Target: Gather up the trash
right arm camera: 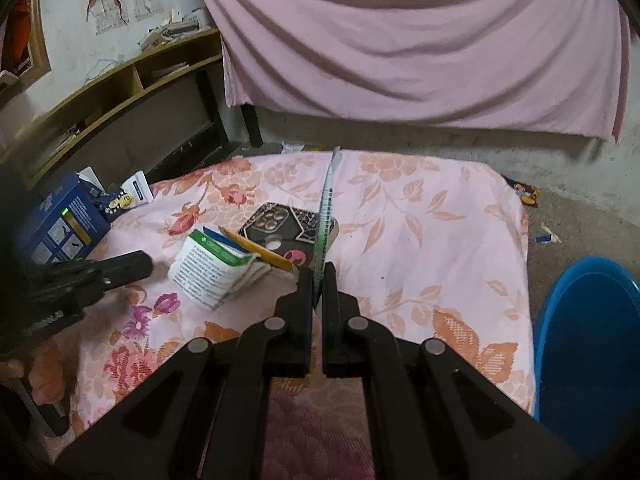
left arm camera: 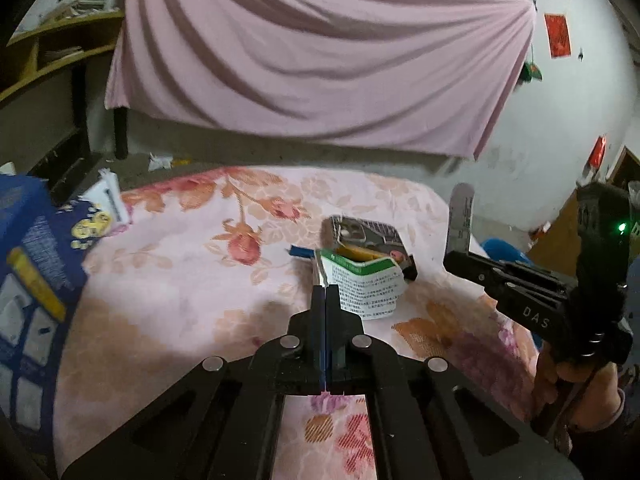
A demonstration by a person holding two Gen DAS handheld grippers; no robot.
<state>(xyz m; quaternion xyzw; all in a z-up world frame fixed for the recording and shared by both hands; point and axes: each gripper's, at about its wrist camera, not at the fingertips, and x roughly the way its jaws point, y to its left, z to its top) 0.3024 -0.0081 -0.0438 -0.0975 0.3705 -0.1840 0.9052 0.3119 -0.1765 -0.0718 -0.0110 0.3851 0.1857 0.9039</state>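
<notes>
A crumpled green-and-white paper carton [left arm camera: 366,286] lies mid-table on the floral cloth [left arm camera: 180,280]; it also shows in the right wrist view [right arm camera: 212,272]. My left gripper [left arm camera: 325,290] is shut and empty, its tips just left of the carton. My right gripper [right arm camera: 318,276] is shut on a thin flat silvery strip [right arm camera: 327,208] that stands upright; the strip also shows in the left wrist view [left arm camera: 462,216]. A blue basin [right arm camera: 592,344] stands right of the table.
A dark phone case [right arm camera: 288,228] with yellow and blue slips [right arm camera: 256,250] lies behind the carton. A blue box [right arm camera: 66,220] and small packets sit at the table's left edge. Wooden shelves [right arm camera: 120,92], a pink hanging sheet [right arm camera: 400,40] and floor litter lie beyond.
</notes>
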